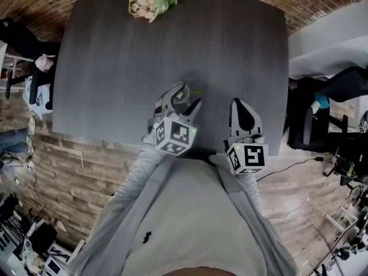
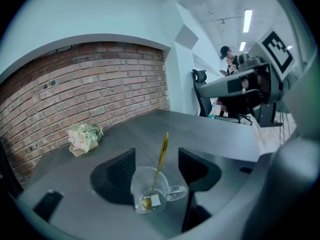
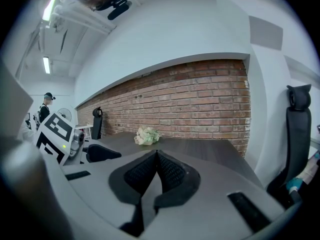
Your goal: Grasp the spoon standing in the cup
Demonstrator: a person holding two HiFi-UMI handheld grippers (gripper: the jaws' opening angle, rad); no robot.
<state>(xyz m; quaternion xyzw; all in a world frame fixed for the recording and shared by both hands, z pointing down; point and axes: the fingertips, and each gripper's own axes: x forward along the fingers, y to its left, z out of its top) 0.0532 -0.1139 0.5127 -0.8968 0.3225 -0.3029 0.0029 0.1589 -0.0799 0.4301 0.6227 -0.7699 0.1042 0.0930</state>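
Note:
A clear glass cup with a small handle stands on the dark grey table. A gold spoon stands in it, bowl down, its handle leaning up and to the right. My left gripper is open, with one jaw on each side of the cup and the spoon's handle rising in the gap; neither pad touches cup or spoon. In the head view the left gripper is over the table's near edge. My right gripper hangs beside it, further right. It is shut and holds nothing.
A small bunch of pale flowers lies at the table's far edge, also seen as flowers before a brick wall. A black office chair stands right of the table. People and desks sit at the room's sides.

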